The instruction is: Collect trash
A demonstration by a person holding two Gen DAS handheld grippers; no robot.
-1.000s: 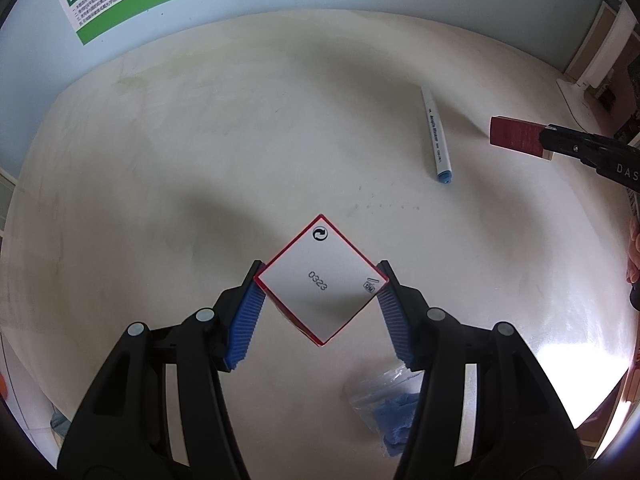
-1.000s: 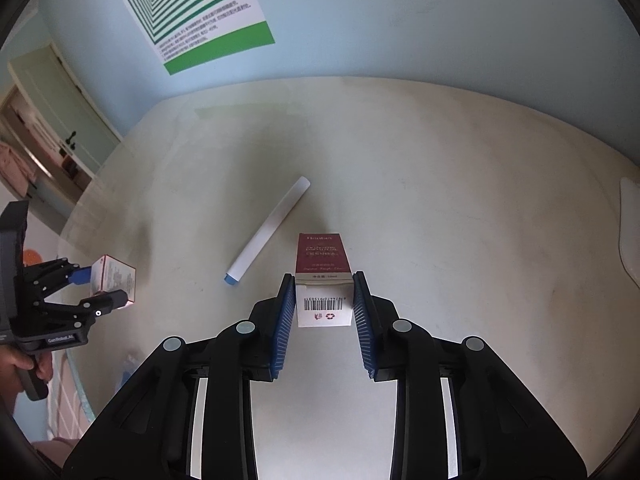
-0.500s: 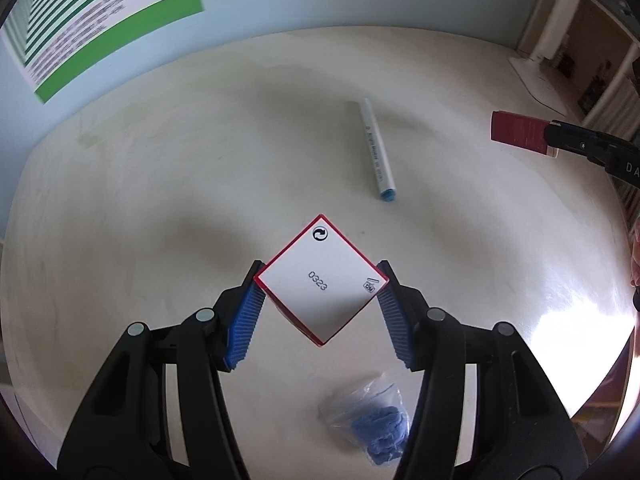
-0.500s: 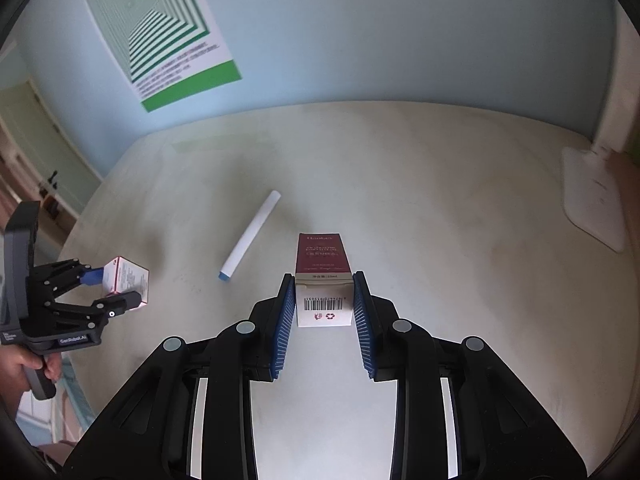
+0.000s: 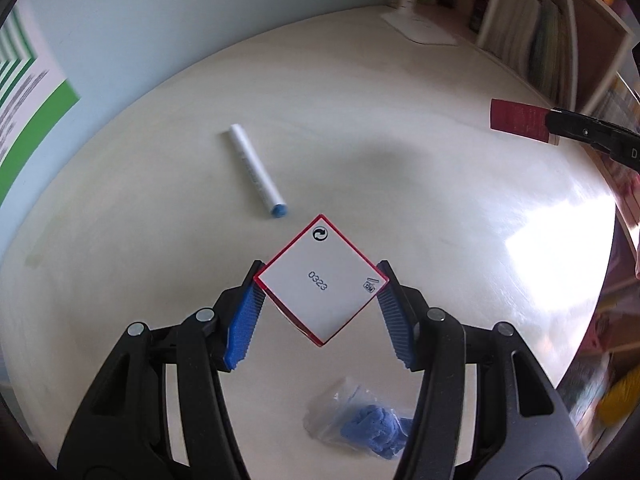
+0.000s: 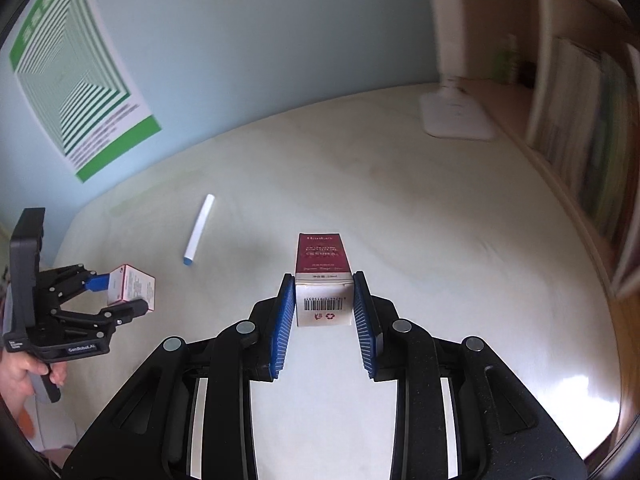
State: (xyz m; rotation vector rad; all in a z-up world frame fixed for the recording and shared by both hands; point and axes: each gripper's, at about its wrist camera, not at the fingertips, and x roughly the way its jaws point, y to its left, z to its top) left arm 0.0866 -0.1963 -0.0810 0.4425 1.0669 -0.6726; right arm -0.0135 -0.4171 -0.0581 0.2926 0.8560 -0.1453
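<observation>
Two boxes are being carried off: the left gripper [image 5: 320, 300] is clamping the white box [image 5: 321, 280], the right gripper [image 6: 324, 312] the maroon box [image 6: 323, 276], each likely needing a bin next.

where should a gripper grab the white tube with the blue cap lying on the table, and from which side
Grip the white tube with the blue cap at mid-length, coming straight down from above, with the fingers closing across its narrow width. It lies flat and alone on the pale table, so its long sides are free. Both grippers already hold boxes, so one would likely need emptying first.
</observation>
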